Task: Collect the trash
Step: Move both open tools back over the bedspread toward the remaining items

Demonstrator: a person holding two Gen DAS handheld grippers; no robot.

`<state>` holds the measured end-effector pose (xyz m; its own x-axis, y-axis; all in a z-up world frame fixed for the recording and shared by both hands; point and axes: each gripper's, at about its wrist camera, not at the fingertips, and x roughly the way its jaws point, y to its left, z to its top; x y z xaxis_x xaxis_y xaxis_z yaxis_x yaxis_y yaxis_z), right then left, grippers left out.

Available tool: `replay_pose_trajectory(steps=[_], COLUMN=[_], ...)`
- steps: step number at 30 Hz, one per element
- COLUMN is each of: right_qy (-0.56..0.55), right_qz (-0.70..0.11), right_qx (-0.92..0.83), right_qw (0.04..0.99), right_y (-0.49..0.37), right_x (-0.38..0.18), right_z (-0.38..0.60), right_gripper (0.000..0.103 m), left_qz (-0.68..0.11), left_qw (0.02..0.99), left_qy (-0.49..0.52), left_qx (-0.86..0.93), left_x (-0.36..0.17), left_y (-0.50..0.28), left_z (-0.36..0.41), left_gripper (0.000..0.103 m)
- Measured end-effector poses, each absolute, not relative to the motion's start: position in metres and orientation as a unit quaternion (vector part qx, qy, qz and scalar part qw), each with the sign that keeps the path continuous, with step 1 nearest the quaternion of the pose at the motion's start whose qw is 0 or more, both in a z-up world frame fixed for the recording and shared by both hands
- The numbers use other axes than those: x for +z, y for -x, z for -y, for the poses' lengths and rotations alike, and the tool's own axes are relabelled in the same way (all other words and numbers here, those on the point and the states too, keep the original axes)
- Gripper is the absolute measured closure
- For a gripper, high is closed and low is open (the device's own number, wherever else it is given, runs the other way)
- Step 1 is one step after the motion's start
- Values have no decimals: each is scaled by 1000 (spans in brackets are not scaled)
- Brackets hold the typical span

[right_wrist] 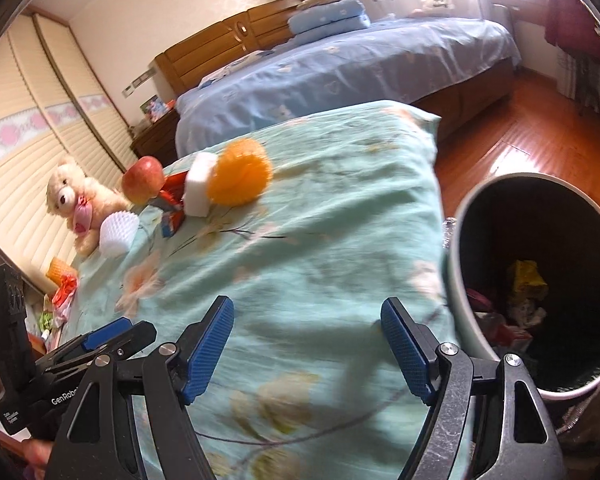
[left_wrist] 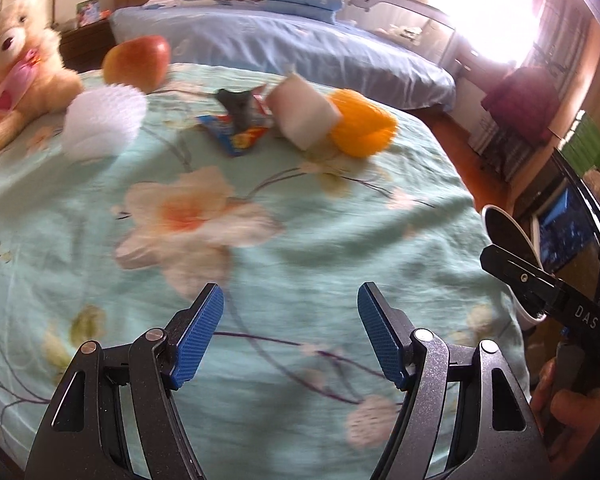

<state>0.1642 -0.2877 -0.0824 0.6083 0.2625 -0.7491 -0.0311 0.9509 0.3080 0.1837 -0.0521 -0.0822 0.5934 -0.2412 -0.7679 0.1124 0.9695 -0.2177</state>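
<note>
Both grippers hang low over the near end of the pale green floral bedspread [left_wrist: 300, 240], and each one has its blue-padded jaws spread wide with nothing between them. From where I stand, the left gripper [left_wrist: 290, 332] points straight up the bed at the litter, while the right gripper [right_wrist: 307, 344] sits beside the white round bin with its dark lining [right_wrist: 458, 272], which stands on the wooden floor hard against the bed's edge. I'd guess the bin was put there so each piece needs only a short carry. Some crumpled scraps already lie at its bottom.

The trash left to collect is bunched at the far end of the bedspread: an orange foam fruit net [left_wrist: 362, 122], a white foam block [left_wrist: 304, 114] touching it, a torn blue and red snack wrapper [left_wrist: 236, 128] just beside that, and a white ribbed foam fruit sleeve [left_wrist: 104, 120] further left. A red and yellow apple [left_wrist: 137, 62] and a cream teddy bear with a pink bib [left_wrist: 18, 68] sit near them; I would judge those as belongings, not rubbish.

The cluster is well apart from both grippers, so a reach forward comes first.
</note>
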Motion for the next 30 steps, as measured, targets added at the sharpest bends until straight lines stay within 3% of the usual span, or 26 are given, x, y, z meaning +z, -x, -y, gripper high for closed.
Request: replay_pose_trajectory(steps=[19, 30], right_qy=[-106, -95], right_qz=[-441, -447], right_qx=[124, 144], right_qw=[882, 878], right_y=[-208, -247], right_x=[-88, -96], right_z=[221, 176], right_gripper=[26, 46], left_qz=[-438, -422], left_qw=[892, 897], left_qy=[105, 128], left_qx=[-31, 12], left_x=[-87, -80], left_y=[-207, -243], left_z=[-29, -79], left_gripper=[32, 32])
